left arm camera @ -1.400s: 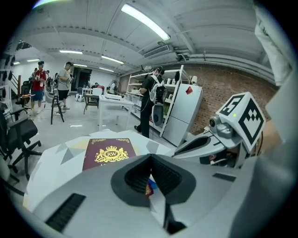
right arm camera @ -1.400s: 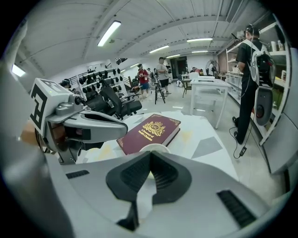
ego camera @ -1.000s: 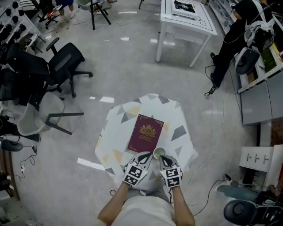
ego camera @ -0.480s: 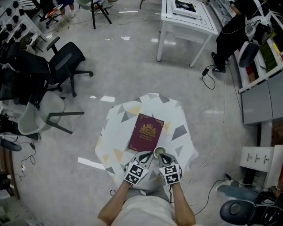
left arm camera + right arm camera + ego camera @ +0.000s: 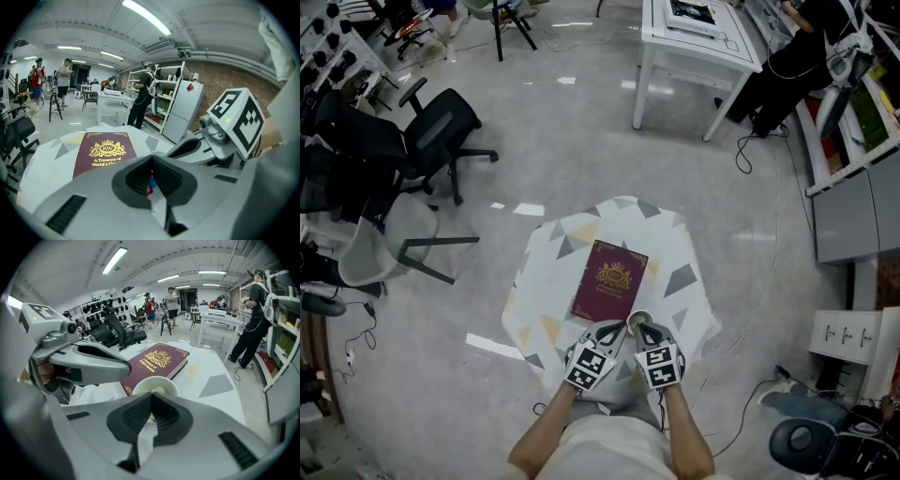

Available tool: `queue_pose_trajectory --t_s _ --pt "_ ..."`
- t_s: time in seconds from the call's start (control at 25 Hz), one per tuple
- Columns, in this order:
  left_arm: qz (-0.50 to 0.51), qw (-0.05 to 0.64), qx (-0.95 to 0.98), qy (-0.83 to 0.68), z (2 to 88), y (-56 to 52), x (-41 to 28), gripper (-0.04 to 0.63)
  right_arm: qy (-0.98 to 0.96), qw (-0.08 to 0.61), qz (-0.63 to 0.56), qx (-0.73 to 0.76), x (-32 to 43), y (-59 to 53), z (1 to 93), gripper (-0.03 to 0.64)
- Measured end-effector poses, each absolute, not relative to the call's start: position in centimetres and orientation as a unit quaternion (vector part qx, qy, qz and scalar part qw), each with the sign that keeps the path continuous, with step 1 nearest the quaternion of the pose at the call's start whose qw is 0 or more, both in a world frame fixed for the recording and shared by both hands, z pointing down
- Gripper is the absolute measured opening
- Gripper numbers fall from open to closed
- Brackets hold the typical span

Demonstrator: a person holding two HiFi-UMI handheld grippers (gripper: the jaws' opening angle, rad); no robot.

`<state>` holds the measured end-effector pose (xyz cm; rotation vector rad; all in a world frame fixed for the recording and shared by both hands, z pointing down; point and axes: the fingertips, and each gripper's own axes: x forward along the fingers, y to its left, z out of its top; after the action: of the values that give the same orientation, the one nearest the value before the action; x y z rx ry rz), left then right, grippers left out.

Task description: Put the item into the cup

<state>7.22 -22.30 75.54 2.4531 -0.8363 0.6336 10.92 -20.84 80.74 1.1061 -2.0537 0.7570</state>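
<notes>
A small white cup (image 5: 637, 320) stands at the near edge of the patterned table (image 5: 675, 253), beside a maroon book (image 5: 610, 280). My left gripper (image 5: 617, 330) is just left of the cup. In the left gripper view it (image 5: 150, 160) is shut on a small blue and red item (image 5: 150, 183). My right gripper (image 5: 643, 331) meets the cup from the near side. In the right gripper view its jaws (image 5: 151, 397) close over the near rim of the cup (image 5: 157, 384), which has something pale inside. The left gripper (image 5: 124, 369) hangs close beside it, over the book (image 5: 157, 359).
Black office chairs (image 5: 441, 127) and a grey chair (image 5: 389, 248) stand on the floor to the left. A white table (image 5: 694, 37) stands at the back, with a person (image 5: 787, 66) by the shelves (image 5: 853, 141) at the right. Cables lie on the floor at the right.
My right gripper has shifted a little left and closed in on the cup. The left gripper has barely moved. The person at the back right has walked further away.
</notes>
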Motion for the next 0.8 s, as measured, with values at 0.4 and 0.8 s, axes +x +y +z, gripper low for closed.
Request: queue_pose_trajectory --t_s 0.4,0.8 --pt "0.229 0.234 0.893 -0.307 75.43 -22.10 7.18 0.012 -0.786 0.342 0.292 0.424 10.51 -20.82 81.09 0.009" --pt "0.228 0.230 0.893 -0.311 75.15 -21.87 6.90 0.012 -0.782 0.353 0.282 0.430 10.42 -21.11 80.68 0.028"
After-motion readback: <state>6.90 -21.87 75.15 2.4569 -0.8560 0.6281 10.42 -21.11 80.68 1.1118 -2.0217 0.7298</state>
